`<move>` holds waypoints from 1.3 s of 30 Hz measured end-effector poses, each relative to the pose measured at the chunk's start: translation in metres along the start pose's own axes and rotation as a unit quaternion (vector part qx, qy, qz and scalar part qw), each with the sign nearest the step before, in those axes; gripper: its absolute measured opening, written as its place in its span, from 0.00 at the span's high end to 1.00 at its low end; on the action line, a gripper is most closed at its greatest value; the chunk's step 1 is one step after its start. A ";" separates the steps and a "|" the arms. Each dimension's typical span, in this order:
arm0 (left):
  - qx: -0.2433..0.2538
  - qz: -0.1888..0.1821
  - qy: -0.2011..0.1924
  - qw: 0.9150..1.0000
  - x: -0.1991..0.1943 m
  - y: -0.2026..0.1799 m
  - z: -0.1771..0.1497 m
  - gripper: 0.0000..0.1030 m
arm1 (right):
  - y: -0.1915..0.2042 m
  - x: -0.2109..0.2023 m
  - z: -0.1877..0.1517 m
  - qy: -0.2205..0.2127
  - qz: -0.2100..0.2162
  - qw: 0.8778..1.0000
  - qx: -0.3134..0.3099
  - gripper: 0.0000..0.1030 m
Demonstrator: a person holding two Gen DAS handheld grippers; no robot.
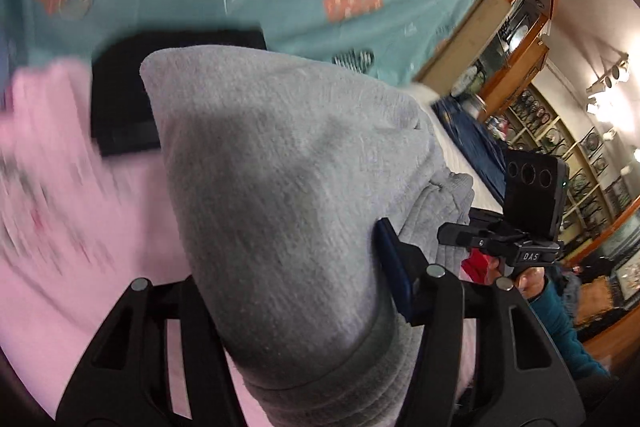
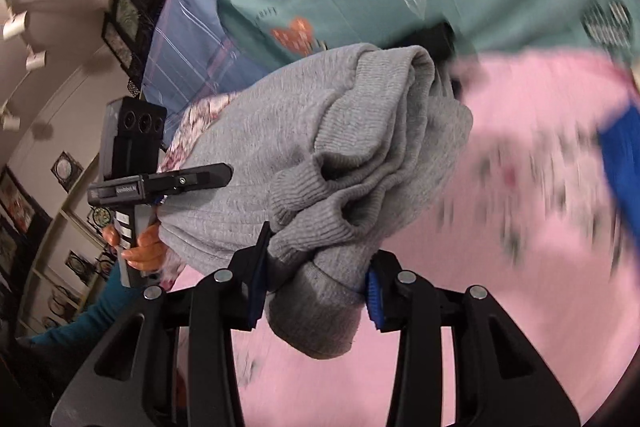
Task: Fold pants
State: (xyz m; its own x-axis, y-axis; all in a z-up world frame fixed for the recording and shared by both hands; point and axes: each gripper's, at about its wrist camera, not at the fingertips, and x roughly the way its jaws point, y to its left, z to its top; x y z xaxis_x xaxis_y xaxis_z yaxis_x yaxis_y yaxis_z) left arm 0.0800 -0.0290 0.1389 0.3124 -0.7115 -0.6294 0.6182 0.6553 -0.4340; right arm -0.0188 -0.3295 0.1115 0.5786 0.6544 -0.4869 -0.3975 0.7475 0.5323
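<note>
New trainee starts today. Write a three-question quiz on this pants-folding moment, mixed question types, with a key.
1. True or false: both grippers are clamped on the grey pants.
2. What colour is the cloth directly beneath the pants? A) pink B) white C) black
3. Which part of the pants bunches at the right gripper?

Key:
1. True; the left gripper grips them too.
2. A, the pink cloth.
3. The ribbed cuffs.
</note>
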 end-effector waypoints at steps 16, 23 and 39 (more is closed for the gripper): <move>-0.169 0.075 -0.009 0.983 0.165 0.220 0.134 0.02 | -0.131 0.226 0.150 -0.020 -0.150 0.984 0.090 0.38; -0.141 0.251 -0.061 0.956 0.055 0.161 0.128 0.02 | -0.074 0.137 0.165 -0.057 -0.183 0.977 0.091 0.23; 0.040 0.412 -0.152 0.898 0.001 -0.075 -0.138 0.02 | 0.083 0.049 -0.098 -0.122 -0.335 0.925 -0.133 0.01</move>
State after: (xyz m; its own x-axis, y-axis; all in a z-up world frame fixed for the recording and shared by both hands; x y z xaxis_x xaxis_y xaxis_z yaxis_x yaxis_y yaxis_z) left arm -0.0657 -0.0434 0.0816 0.8616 -0.0382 -0.5061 0.1333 0.9792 0.1531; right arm -0.0937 -0.2240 0.0638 0.8893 0.0137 -0.4570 -0.0343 0.9987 -0.0369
